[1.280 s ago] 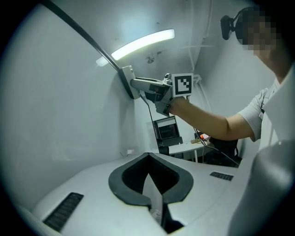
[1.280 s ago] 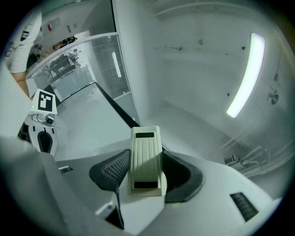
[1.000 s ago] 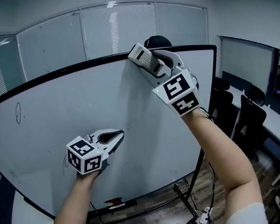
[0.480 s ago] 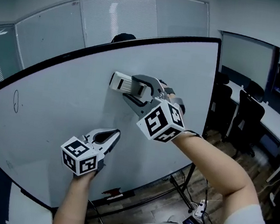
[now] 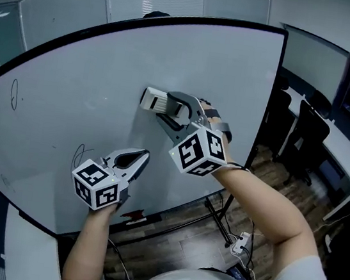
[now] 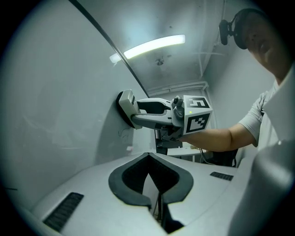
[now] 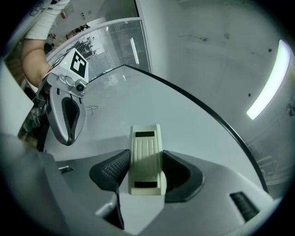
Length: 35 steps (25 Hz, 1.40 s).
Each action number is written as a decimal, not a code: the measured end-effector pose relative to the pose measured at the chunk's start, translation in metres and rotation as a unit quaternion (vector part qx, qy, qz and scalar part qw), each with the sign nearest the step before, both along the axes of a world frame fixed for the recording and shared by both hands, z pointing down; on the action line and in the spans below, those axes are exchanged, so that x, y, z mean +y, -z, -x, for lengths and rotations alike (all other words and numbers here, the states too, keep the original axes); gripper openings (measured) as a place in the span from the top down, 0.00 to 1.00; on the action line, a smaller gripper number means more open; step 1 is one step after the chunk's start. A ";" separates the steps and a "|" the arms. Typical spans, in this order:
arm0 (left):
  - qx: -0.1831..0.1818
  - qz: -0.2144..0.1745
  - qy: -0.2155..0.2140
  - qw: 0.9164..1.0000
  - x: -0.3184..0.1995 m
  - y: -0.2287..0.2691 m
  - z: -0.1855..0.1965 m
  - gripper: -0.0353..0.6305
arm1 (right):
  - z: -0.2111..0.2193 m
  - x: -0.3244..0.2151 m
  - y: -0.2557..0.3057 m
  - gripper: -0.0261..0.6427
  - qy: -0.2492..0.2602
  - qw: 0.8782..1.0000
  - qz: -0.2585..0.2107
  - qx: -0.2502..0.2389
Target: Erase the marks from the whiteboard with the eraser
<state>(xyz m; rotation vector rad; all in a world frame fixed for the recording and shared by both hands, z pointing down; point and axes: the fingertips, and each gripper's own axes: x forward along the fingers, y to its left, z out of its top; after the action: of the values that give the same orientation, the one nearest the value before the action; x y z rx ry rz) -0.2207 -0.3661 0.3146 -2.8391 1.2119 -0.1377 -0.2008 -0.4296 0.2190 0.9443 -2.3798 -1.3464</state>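
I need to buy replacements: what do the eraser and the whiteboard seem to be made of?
The eraser looks like cream moulded plastic with a matt finish; straight ribbed grooves run along its back. The whiteboard is a smooth white panel with a soft sheen, probably a coated writing surface. Whether that is steel or melamine cannot be told.

The right claw (image 5: 167,106), at frame centre, was clamped on the eraser (image 5: 152,99), its forearm reaching in from the lower right. The left claw (image 5: 137,158), lower left, had its jaws together, empty.
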 end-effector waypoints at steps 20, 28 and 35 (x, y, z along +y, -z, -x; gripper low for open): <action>0.041 -0.046 0.061 0.996 0.148 0.021 -0.134 0.94 | -0.185 0.170 -0.058 0.61 0.194 0.912 0.282 -0.224; 0.047 -0.084 0.113 0.989 0.212 0.006 -0.188 0.94 | -0.254 0.238 -0.090 0.61 0.227 0.892 0.306 -0.243; 0.052 -0.084 0.127 0.987 0.247 -0.010 -0.214 0.94 | -0.287 0.271 -0.112 0.61 0.223 0.881 0.325 -0.260</action>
<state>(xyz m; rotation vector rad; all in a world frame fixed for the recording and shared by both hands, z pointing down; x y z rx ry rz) -0.0071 -0.1192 0.3250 -2.5685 1.5232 0.0993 0.0860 -0.1583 0.3311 0.6146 -3.2731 -0.2862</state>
